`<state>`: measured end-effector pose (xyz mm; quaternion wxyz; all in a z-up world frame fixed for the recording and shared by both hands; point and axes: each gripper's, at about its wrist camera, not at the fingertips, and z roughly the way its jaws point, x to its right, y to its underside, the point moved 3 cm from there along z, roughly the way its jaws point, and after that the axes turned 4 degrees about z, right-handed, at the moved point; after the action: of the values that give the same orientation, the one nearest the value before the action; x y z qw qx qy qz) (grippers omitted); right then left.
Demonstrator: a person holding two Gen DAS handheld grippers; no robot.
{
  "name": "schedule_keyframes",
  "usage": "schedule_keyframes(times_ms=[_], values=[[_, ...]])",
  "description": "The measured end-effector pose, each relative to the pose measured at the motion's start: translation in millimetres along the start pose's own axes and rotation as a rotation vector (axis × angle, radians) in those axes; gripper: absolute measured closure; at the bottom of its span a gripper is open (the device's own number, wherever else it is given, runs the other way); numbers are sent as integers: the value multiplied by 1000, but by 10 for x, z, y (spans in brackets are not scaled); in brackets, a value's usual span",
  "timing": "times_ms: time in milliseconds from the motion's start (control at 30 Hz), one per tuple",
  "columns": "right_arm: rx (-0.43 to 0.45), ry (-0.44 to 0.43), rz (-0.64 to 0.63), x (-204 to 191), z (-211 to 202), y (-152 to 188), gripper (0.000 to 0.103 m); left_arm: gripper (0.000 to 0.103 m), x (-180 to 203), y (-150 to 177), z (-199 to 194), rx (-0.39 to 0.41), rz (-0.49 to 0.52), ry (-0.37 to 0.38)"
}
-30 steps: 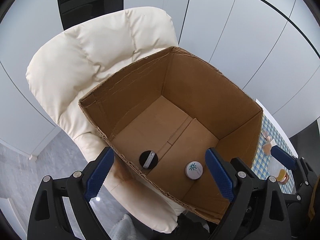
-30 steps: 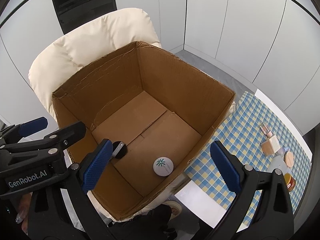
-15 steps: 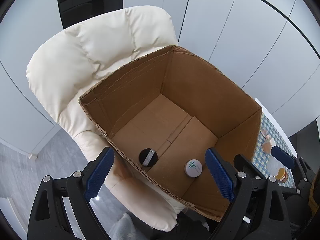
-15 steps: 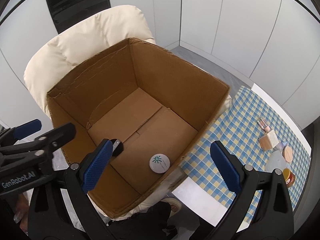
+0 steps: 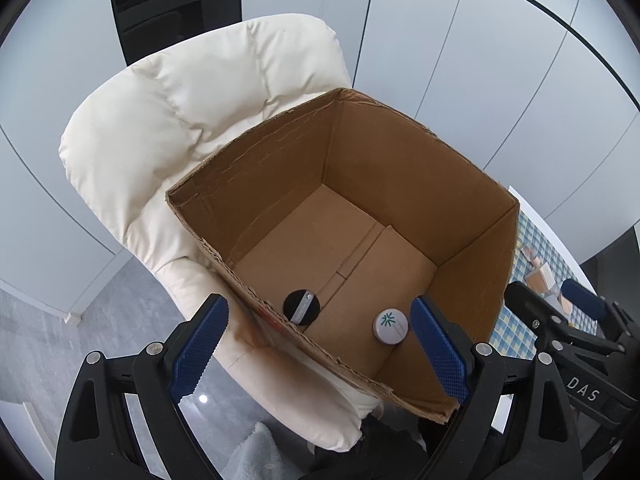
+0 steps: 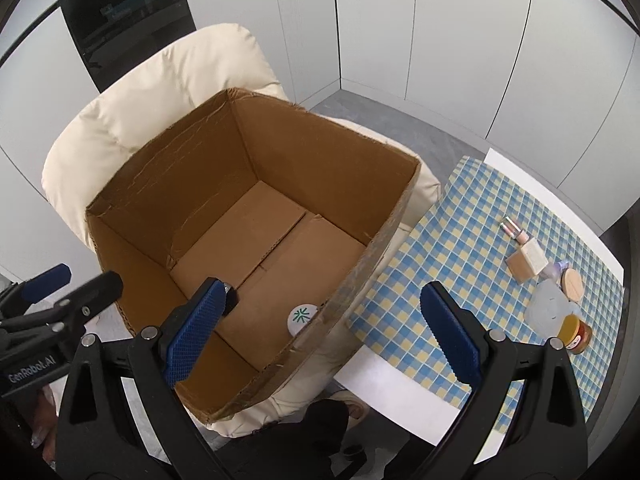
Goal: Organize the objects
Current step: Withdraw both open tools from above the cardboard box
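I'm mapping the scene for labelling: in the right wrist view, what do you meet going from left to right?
Left gripper → cream padded chair → cardboard box → white lid with green logo → checked tablecloth → beige cube box → orange-lidded jar.

I see pale panelled walls (image 6: 440, 40) curving around the room, split by thin dark seams, with a dark glass panel (image 5: 176, 4) behind. A cream padded armchair (image 5: 192, 120) stands on grey flooring (image 6: 400, 128). To the right, a white surface (image 6: 404, 376) carries a blue-and-yellow checked cloth (image 6: 472, 248). The light is soft and even.
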<state>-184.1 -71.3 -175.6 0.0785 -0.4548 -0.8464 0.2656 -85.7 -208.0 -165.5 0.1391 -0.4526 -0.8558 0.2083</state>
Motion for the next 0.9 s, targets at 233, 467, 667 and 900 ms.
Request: schedule_keyframes(times_ms=[233, 467, 667, 900], values=[[11, -3, -12, -56, -135, 36, 3, 10, 58, 38, -127, 9, 22, 1], [17, 7, -34, -123, -293, 152, 4, 10, 35, 116, -276, 18, 24, -2], [25, 8, -38, -116, -452, 256, 3, 10, 38, 230, -400, 20, 40, -3], [35, 11, -43, -102, -649, 394, 3, 10, 50, 361, -583, 32, 56, 1]])
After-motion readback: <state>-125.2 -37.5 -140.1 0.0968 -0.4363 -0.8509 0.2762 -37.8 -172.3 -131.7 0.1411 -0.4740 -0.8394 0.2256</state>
